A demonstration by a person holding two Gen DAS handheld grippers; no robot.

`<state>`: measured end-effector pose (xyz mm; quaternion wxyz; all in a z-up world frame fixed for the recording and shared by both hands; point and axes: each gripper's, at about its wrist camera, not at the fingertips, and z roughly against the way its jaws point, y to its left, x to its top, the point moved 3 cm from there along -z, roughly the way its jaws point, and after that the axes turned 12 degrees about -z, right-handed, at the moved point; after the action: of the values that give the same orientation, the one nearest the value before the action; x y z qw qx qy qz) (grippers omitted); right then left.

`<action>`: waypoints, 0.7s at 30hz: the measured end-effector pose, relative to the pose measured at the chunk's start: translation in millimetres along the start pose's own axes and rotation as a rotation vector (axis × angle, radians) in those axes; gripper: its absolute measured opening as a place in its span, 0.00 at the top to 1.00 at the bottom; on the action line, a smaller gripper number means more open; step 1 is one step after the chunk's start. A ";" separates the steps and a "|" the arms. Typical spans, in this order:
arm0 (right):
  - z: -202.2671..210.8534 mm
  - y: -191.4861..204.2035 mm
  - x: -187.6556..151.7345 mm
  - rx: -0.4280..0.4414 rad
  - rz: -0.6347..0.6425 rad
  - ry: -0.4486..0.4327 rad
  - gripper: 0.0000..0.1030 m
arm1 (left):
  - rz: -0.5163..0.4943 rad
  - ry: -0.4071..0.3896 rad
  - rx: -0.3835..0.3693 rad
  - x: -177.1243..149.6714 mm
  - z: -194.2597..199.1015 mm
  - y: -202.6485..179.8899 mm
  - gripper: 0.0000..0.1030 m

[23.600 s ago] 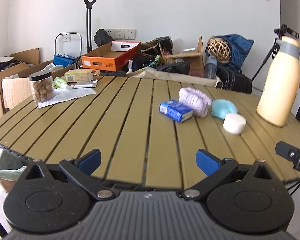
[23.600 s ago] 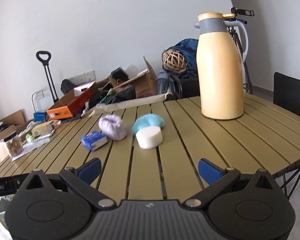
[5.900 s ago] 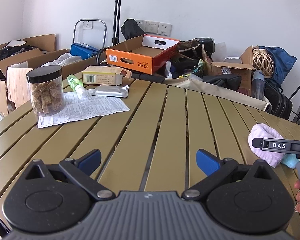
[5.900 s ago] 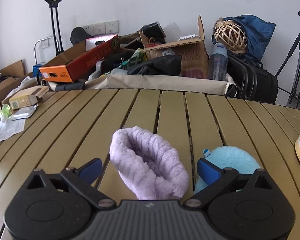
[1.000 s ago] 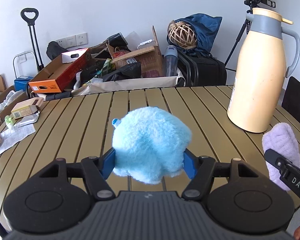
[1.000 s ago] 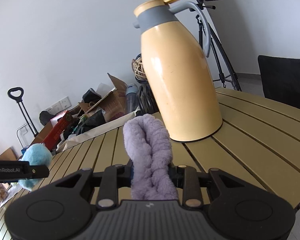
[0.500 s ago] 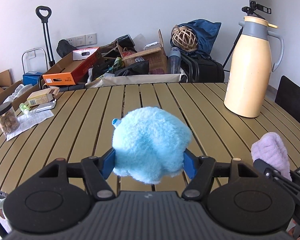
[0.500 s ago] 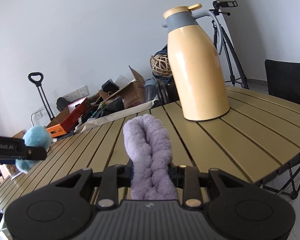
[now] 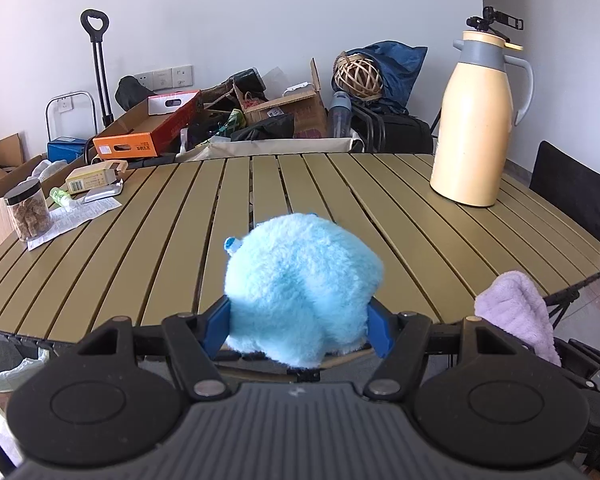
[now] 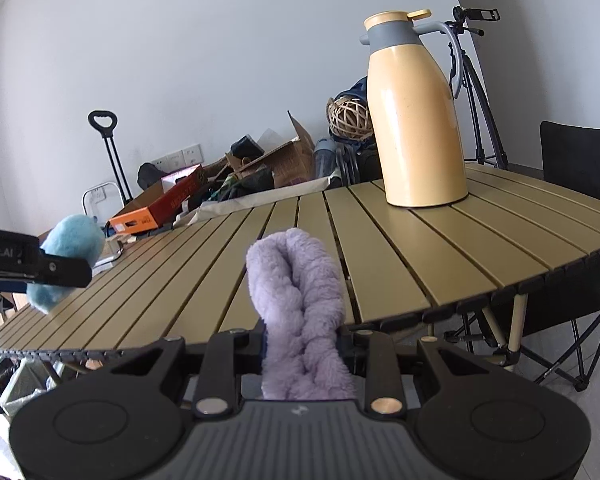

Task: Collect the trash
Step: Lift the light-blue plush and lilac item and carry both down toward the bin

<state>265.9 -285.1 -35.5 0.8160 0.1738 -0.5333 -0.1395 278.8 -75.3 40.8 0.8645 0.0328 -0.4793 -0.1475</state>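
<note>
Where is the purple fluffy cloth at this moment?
The purple fluffy cloth is clamped in the right claw, held near the table edge, right of the blue fluffy ball.

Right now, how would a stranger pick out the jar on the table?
Look at the slatted olive table, at its far left edge. There the jar stands on a printed paper sheet: clear, with brown chunks and a black lid, the tallest thing there.

White walls (image 9: 300,12) behind an olive slatted table (image 9: 140,248), daylit
</note>
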 end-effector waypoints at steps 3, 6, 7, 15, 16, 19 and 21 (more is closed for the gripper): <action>7.5 -0.1 -9.5 -0.006 0.012 0.016 0.74 | 0.002 -0.003 -0.011 -11.6 8.3 -0.9 0.34; 14.1 -1.7 -19.2 -0.009 0.019 0.038 0.74 | 0.002 -0.003 -0.012 -22.9 16.2 -0.7 0.34; 16.3 -1.8 -22.8 -0.010 0.021 0.046 0.74 | 0.002 -0.002 -0.013 -26.3 18.8 -0.6 0.34; 27.5 1.2 -48.9 -0.009 0.045 0.110 0.74 | -0.002 0.008 -0.011 -57.2 36.5 1.7 0.34; 27.9 2.2 -51.7 -0.008 0.049 0.119 0.74 | -0.002 0.013 -0.011 -62.0 37.5 2.2 0.34; 28.1 6.2 -60.6 -0.007 0.065 0.148 0.74 | 0.001 0.030 -0.012 -75.6 38.2 3.3 0.34; 28.4 9.2 -66.8 -0.005 0.076 0.167 0.74 | 0.004 0.045 -0.011 -85.3 37.2 4.3 0.34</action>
<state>214.0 -253.0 -75.9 0.8629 0.1624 -0.4691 -0.0948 206.2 -43.6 -8.1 0.8755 0.0302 -0.4591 -0.1477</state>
